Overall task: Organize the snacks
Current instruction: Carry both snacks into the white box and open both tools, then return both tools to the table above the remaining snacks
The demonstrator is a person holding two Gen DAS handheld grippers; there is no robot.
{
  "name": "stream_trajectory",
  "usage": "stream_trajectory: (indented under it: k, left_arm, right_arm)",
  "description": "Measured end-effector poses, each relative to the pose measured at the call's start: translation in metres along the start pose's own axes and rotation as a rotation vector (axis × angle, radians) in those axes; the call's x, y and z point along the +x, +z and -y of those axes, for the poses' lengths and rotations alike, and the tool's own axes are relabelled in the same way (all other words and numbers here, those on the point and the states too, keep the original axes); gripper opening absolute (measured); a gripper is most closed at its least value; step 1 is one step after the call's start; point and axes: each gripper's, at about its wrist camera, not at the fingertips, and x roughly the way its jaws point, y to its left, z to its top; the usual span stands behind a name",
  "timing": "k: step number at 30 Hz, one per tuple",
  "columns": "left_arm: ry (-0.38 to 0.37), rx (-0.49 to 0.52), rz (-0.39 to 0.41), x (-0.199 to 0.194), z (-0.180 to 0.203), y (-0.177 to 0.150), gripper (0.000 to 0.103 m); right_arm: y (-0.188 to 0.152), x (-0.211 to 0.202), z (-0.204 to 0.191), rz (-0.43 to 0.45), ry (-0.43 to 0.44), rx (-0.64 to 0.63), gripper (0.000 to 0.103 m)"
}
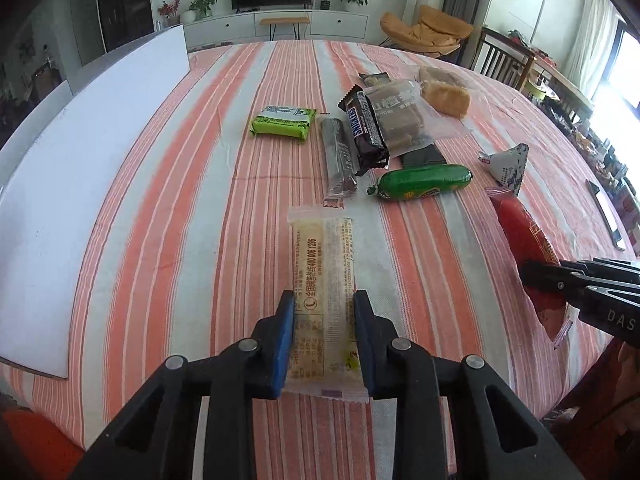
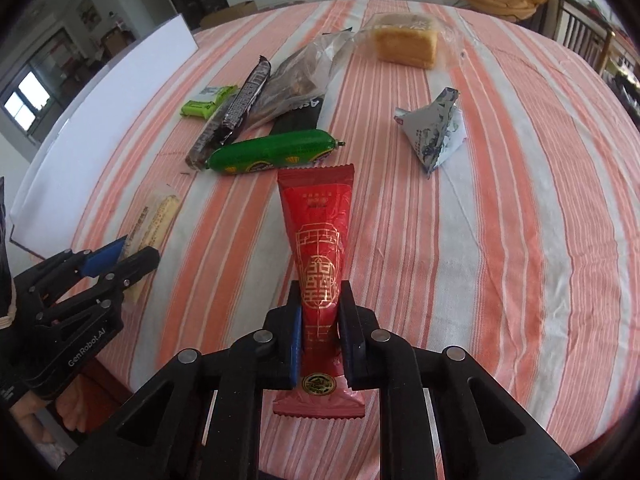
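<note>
Left wrist view: your left gripper (image 1: pixel 325 312) has its jaws pinching the pale yellow snack pack (image 1: pixel 323 264), which sticks out forward over the striped counter (image 1: pixel 168 184); further out lie the lime-green packet (image 1: pixel 282 121), the Snickers bar (image 1: pixel 365 130) and the green sausage (image 1: pixel 425 182), near one another.

Right wrist view: your right gripper (image 2: pixel 320 304) has its jaws clamped on the red snack pack (image 2: pixel 318 236), its far end just short of the sausage; the triangular blue-white packet (image 2: pixel 432 130) sits apart to the right.

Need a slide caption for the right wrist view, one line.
Right claw shut on a red foil snack packet above the striped tablecloth, green sausage-shaped snack just beyond.
</note>
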Motion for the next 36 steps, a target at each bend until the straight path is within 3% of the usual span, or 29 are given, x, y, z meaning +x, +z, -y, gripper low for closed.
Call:
stream_trajectory:
  k: [5, 10, 14, 17, 19, 21, 26, 28, 29, 30, 32, 33, 36]
  left_arm:
    - [-0.101, -0.112, 0.059, -0.021, -0.02, 0.007, 0.028]
    - [-0.146, -0.204, 0.078, -0.035, -0.042, 0.007, 0.028]
    - [-0.183, -0.285, 0.115, -0.058, -0.063, 0.015, 0.028]
    - [-0.202, -0.346, 0.182, -0.095, -0.092, 0.034, 0.028]
    - [-0.146, -0.363, 0.251, -0.128, -0.12, 0.051, 0.028]
    - [-0.044, -0.376, 0.308, -0.156, -0.15, 0.066, 0.028]
    - [0.214, -0.41, 0.323, -0.185, -0.227, 0.093, 0.028]
    - [0.326, -0.403, 0.285, -0.183, -0.25, 0.097, 0.032]
    - [0.375, -0.407, 0.267, -0.182, -0.259, 0.097, 0.045]
    - [0.422, -0.415, 0.261, -0.183, -0.265, 0.093, 0.063]
    - [0.463, -0.433, 0.292, -0.189, -0.268, 0.08, 0.083]
    - [0.461, -0.439, 0.32, -0.193, -0.268, 0.072, 0.087]
    - [0.406, -0.441, 0.346, -0.19, -0.252, 0.062, 0.088]
  right_arm:
    - [0.018, -0.024, 0.019, 0.027, 0.058, 0.02, 0.013]
    - [0.022, -0.003, 0.022, -0.105, 0.125, 0.081, 0.013]
    - [0.038, -0.007, 0.002, -0.119, 0.199, 0.072, 0.013]
    - [0.07, -0.019, -0.035, -0.106, 0.278, 0.031, 0.012]
    - [0.098, -0.037, -0.073, -0.058, 0.339, -0.023, 0.012]
    - [0.13, -0.055, -0.119, 0.0, 0.418, -0.073, 0.012]
    - [0.194, -0.071, -0.248, 0.092, 0.582, -0.182, 0.013]
    - [0.213, -0.068, -0.29, 0.115, 0.587, -0.222, 0.025]
    - [0.22, -0.068, -0.302, 0.133, 0.573, -0.225, 0.038]
    - [0.223, -0.072, -0.306, 0.159, 0.573, -0.216, 0.065]
    - [0.224, -0.085, -0.298, 0.215, 0.6, -0.209, 0.067]
    - [0.22, -0.093, -0.289, 0.239, 0.604, -0.22, 0.067]
    - [0.209, -0.116, -0.25, 0.372, 0.497, -0.265, 0.067]
